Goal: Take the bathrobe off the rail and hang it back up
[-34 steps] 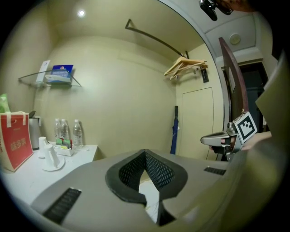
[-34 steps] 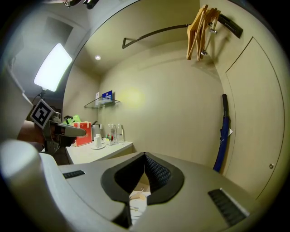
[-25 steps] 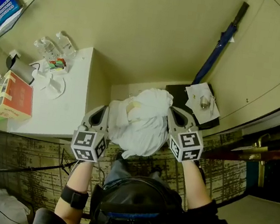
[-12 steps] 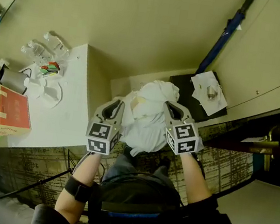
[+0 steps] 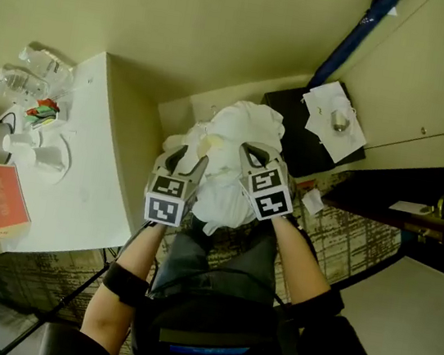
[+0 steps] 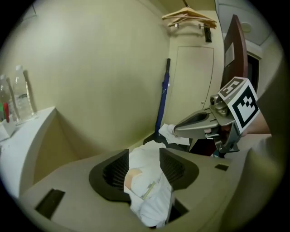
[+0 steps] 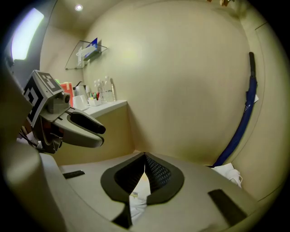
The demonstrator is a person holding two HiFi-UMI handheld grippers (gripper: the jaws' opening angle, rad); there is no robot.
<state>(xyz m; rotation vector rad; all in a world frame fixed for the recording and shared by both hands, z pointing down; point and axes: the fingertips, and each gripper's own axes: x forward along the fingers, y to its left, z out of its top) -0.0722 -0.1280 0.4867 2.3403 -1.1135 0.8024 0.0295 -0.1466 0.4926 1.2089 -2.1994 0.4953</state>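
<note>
Both grippers have come down with the bathrobe [image 5: 241, 130] bunched between them, low in front of the person's legs. The left gripper [image 5: 189, 162] has just been opening its jaws, which stand apart with white cloth loose between them. The right gripper [image 5: 248, 149] stays pinched tight on a fold. This looks like a release or regrip, with the robe already down and rehanging still ahead. Beyond, the worktop [image 5: 80, 184] edge lies to the left, and the umbrella [image 5: 354, 39] leans below the hangers [image 6: 188, 18] high up.
</note>
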